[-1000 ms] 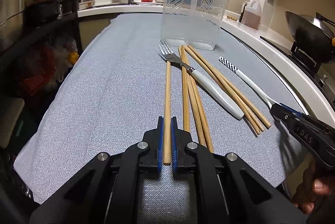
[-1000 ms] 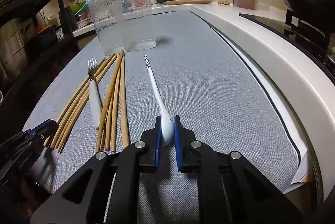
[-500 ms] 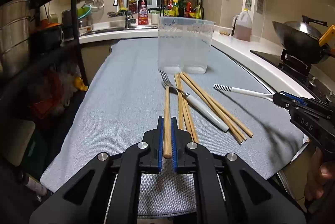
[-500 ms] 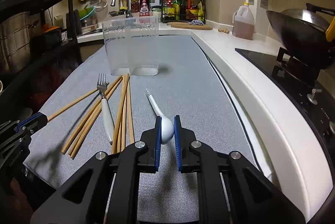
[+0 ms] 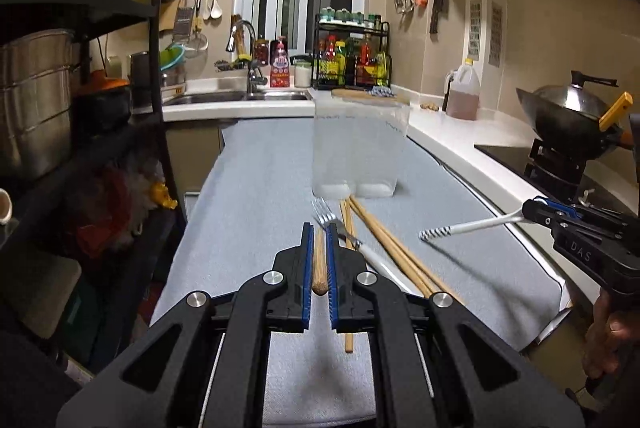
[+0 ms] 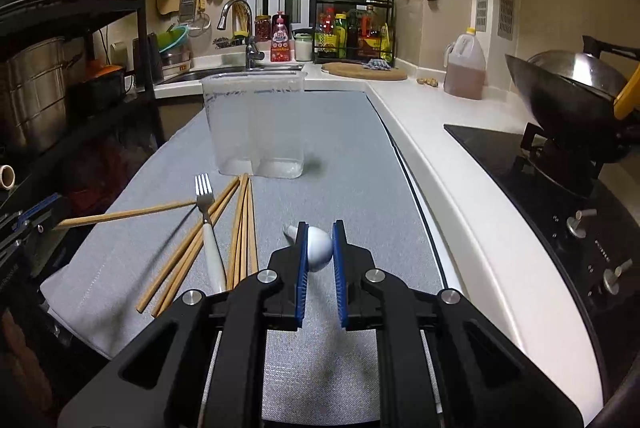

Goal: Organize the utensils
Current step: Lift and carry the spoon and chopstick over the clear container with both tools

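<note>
Standing upright at the centre of both views, the clear container [image 5: 360, 148] on the grey-clothed bench [image 5: 256, 196] lies straight ahead of both tools, about equally near each, I judge. Clamped in the left gripper [image 5: 319, 240], a chopstick [image 5: 319, 264] points lengthwise at it. Gripped by its bowl in the right gripper [image 6: 320, 242], the white spoon [image 6: 318, 248] likewise points forward, its striped handle at centre-right of the left view.

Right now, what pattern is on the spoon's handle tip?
Black-and-white stripes on the spoon, clearest in the left wrist view.
</note>
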Tool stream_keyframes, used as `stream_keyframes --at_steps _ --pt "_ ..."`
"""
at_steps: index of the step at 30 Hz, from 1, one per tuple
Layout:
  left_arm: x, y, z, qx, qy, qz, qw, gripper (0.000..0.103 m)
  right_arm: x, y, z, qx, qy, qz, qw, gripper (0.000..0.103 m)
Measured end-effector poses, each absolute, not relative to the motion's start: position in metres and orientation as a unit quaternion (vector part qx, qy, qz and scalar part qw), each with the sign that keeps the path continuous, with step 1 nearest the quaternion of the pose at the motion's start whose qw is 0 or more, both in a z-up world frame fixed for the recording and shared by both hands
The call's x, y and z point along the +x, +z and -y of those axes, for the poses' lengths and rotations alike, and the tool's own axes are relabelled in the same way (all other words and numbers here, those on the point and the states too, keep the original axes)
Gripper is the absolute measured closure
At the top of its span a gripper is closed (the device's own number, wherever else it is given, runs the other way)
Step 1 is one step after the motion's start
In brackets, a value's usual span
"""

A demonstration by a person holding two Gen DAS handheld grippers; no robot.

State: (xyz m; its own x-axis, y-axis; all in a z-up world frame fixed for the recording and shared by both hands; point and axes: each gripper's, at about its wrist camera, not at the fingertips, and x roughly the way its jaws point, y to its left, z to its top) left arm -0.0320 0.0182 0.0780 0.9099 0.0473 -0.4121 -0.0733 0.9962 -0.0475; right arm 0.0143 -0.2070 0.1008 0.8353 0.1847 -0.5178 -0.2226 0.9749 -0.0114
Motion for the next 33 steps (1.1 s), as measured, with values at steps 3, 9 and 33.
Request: stream_keyframes --at_steps 3,9,33 --pt "-0.026 0.094 -0.023 -0.032 0.025 -0.200 0.979 0.097 0.020 0.113 0.206 -0.040 0.110 -0.264 0.957 0.091" --pt "-0.003 0.134 -0.035 -0.039 0.015 -0.182 0.982 0.097 0.041 0.135 0.199 -0.046 0.117 -0.264 0.956 0.091" --pt "0.114 0.218 -0.036 -0.032 -0.020 -0.260 0.965 0.098 0.129 0.229 0.165 -0.100 0.165 -0.317 0.929 0.091"
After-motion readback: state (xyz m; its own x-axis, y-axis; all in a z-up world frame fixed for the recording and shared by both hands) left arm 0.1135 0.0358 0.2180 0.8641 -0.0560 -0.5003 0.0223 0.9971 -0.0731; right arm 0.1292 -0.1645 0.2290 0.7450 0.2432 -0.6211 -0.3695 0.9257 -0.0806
